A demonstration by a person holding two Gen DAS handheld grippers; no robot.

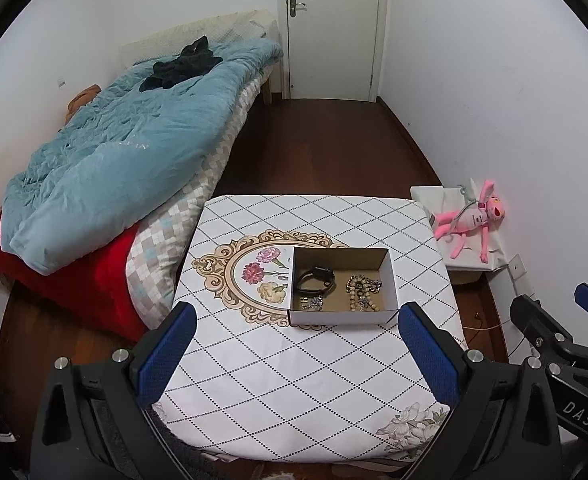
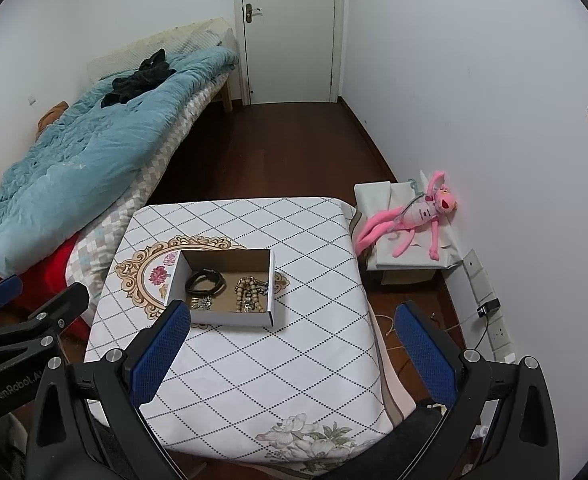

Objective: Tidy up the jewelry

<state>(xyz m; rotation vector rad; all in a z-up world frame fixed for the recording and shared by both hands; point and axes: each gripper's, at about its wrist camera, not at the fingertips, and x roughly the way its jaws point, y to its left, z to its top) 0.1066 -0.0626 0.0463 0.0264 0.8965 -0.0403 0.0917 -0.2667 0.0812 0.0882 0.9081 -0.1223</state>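
Observation:
An open white cardboard box (image 1: 340,317) (image 2: 229,318) sits on the table (image 1: 294,380) (image 2: 261,368). Inside lie a black strap watch (image 1: 316,279) (image 2: 205,280), a beaded bracelet (image 1: 362,292) (image 2: 249,294) and small metal pieces (image 1: 312,302) (image 2: 201,302) at the front left corner. My left gripper (image 1: 296,320) is open and empty, above the table's near half, short of the box. My right gripper (image 2: 294,320) is open and empty, to the right of the box; it also shows at the right in the left wrist view (image 1: 554,320).
A bed with a blue quilt (image 1: 125,152) (image 2: 81,152) stands against the table's left side. A pink plush toy (image 1: 470,220) (image 2: 418,216) lies on a white box to the right by the wall. Wall sockets and a plug (image 2: 488,306) are low right. A closed door (image 1: 334,28) is beyond.

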